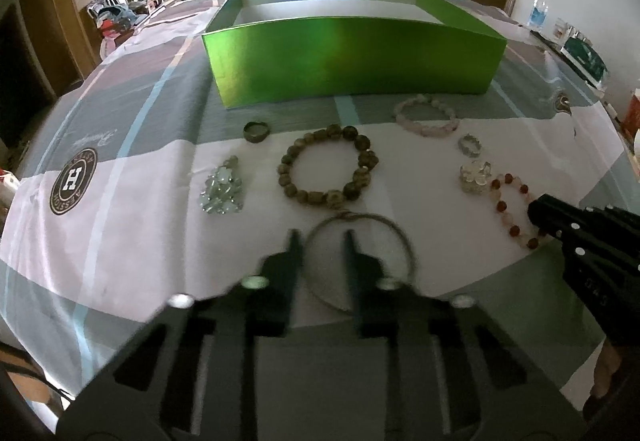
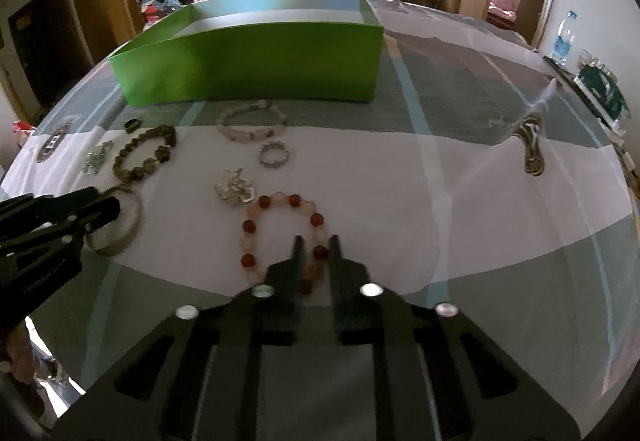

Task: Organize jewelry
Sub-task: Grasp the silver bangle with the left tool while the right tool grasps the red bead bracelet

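Both tools are angled steeply down toward the cloth-covered counter [image 1: 160, 177], each at a piece of jewelry. The left tool [image 1: 320, 241] is seen from its own camera with its two fingers straddling the left rim of the thin silver bangle [image 1: 394, 241], one finger outside the ring and one inside; the picture there is blurred, so a grip on the rim is probable rather than plain, the jaws being drawn nearly together. From the right wrist view its black body is seen entering from the left edge, its tip at the bangle. The right tool [image 2: 317, 243] is closed on the red-and-pale bead bracelet [image 2: 260, 219], whose near-right beads sit between the two fingers. A hand is glimpsed only at the lower frame edges behind each tool. The remaining pieces lie on the counter in front of the green box [image 1: 352, 61]: the brown bead bracelet [image 1: 362, 143], pink bead bracelet [image 1: 426, 129], dark ring [image 1: 256, 131] and others.
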The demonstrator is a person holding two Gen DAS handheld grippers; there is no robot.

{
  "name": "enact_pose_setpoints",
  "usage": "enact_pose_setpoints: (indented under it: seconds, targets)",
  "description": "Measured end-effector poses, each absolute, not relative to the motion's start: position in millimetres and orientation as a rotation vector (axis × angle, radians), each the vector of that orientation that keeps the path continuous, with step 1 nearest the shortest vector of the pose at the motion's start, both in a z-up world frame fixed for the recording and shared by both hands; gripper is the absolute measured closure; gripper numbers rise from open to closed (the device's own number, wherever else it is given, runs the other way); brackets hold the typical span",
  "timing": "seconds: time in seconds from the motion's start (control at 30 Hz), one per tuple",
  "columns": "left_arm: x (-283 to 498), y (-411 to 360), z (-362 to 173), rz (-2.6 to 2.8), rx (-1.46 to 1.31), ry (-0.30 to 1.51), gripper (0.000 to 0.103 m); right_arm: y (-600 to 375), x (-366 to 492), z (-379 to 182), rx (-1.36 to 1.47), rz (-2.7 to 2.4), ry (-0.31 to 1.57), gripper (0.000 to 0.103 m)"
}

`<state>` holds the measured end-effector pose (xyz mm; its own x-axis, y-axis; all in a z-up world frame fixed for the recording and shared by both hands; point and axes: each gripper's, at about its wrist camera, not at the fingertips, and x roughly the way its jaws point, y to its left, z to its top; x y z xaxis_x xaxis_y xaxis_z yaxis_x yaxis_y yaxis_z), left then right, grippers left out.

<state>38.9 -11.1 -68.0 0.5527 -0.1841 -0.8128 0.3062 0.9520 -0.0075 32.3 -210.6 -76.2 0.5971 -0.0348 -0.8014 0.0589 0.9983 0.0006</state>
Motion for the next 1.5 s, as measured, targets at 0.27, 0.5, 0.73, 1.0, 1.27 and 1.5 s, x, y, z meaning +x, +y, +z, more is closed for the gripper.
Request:
enact_pose_setpoints:
  seconds: [0.27, 0.5, 0.73, 1.0, 1.27, 1.5]
  targets:
    - [37.8, -5.1, -60.4, -0.282, 0.116, 0.932, 0.099, -212.9, 31.1, -65.2, 0.034, -0.066, 0.899, 0.095]
    - [33.0, -1.1, -40.1, -0.272, 0.115, 0.875, 0.099, -216.8, 27.7, -39.0, 0.033, -0.075, 0.82, 0.095]
    - [34.2, -1.0, -49.1, -0.272, 0.117, 0.904, 0.099, -221.4, 30.8, -60.7, 0.045, -0.093, 0.886, 0.095]
    - [37.6, -1.9, -62.6, -0.256, 0.128, 0.932, 0.098, -225.0, 34.5, -75.3, 0.059, -0.123, 0.922, 0.058]
    - [37.3, -2.9, -68.0, -0.233, 0.147, 0.933, 0.076, -221.5, 33.3, -79.4, 0.037, -0.117, 0.923, 0.06]
    - [37.0, -3.2, -68.6, -0.23, 0.151, 0.929, 0.073, -210.2, 30.4, -78.4, 0.01, -0.068, 0.921, 0.093]
